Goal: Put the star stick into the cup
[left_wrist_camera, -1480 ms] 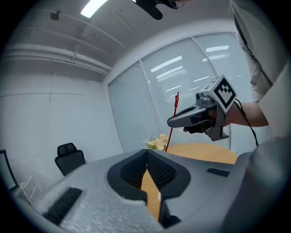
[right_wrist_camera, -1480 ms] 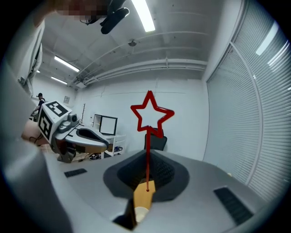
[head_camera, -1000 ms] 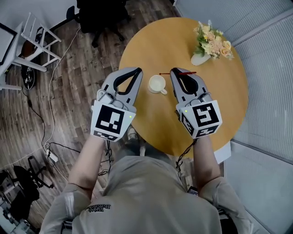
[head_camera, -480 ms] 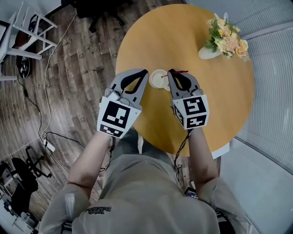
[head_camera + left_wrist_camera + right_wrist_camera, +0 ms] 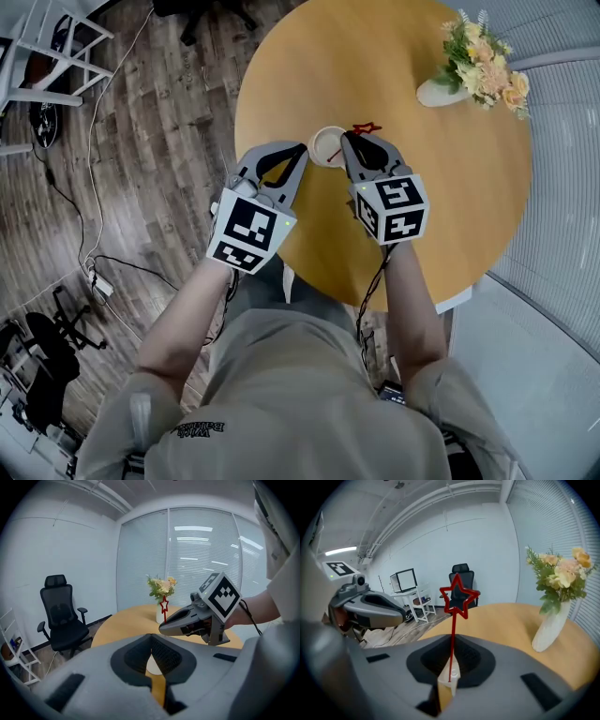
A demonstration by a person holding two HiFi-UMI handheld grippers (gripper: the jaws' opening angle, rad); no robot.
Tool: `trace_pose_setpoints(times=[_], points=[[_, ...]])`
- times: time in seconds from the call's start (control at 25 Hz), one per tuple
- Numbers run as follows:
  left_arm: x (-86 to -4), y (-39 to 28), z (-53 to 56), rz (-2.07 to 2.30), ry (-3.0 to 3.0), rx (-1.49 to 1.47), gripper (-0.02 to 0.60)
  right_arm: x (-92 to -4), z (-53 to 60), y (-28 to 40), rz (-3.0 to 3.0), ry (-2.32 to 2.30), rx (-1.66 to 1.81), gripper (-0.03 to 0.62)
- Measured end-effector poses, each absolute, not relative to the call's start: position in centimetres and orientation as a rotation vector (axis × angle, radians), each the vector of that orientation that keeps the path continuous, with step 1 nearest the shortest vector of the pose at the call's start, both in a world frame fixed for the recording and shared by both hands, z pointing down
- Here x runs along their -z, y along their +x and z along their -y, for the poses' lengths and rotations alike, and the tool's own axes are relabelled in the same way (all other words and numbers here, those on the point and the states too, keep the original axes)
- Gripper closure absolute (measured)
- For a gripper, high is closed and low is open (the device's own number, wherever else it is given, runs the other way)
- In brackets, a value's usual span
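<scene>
The white cup (image 5: 327,146) stands on the round wooden table (image 5: 441,178), near its front left. My right gripper (image 5: 345,140) is shut on the red star stick (image 5: 366,128) just right of the cup. The stick (image 5: 453,634) rises upright from the closed jaws, star on top. Its lower end shows over the cup's mouth in the head view; whether it is inside I cannot tell. My left gripper (image 5: 302,149) is shut on nothing, its tips at the cup's left side. Through its jaw opening the cup (image 5: 152,664) shows. The right gripper (image 5: 161,629) and the star (image 5: 164,605) lie ahead.
A white vase of flowers (image 5: 483,70) stands at the table's far right, also seen as the vase (image 5: 551,623). A black office chair (image 5: 61,616) and white shelving (image 5: 42,56) stand on the wood floor to the left. Cables (image 5: 89,187) trail there.
Both grippers have closed in on the cup. The star stick has swung from lying level above the table to standing upright in the right gripper beside the cup.
</scene>
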State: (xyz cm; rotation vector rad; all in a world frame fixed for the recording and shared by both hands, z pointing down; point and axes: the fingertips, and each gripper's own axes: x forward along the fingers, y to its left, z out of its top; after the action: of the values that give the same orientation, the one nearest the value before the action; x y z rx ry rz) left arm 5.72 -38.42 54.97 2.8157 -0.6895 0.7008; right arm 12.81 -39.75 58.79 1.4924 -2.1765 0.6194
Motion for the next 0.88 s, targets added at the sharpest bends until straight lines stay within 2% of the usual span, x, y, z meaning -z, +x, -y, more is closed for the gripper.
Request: trace_pose_setpoints(times=[0.2,0.32,0.4,0.64,0.88], points=[[-55.0,5.4,38.2,0.696,2.795,-0.69,0.56,-59.7,39.7,13.2,2.117,1.511,-0.619,0.55],[-54.9,5.0,37.8,0.7,2.796,-0.695,0.56,-60.3,38.9,13.2,2.088,1.503,-0.652,0.489],[-54.7,4.9,37.5,0.703,2.8,-0.699,0.56,-60.5,38.2,13.3,2.072,1.506,-0.667,0.478],[-54.4,4.7,36.2,0.709,2.808,-0.699,0.56,-60.3,36.2,13.2,2.075,1.509,-0.716,0.47],[-52.4,4.2,35.3,0.742,2.837,-0.679,0.56,-56.3,35.0,13.0,2.136,1.545,-0.644,0.47]])
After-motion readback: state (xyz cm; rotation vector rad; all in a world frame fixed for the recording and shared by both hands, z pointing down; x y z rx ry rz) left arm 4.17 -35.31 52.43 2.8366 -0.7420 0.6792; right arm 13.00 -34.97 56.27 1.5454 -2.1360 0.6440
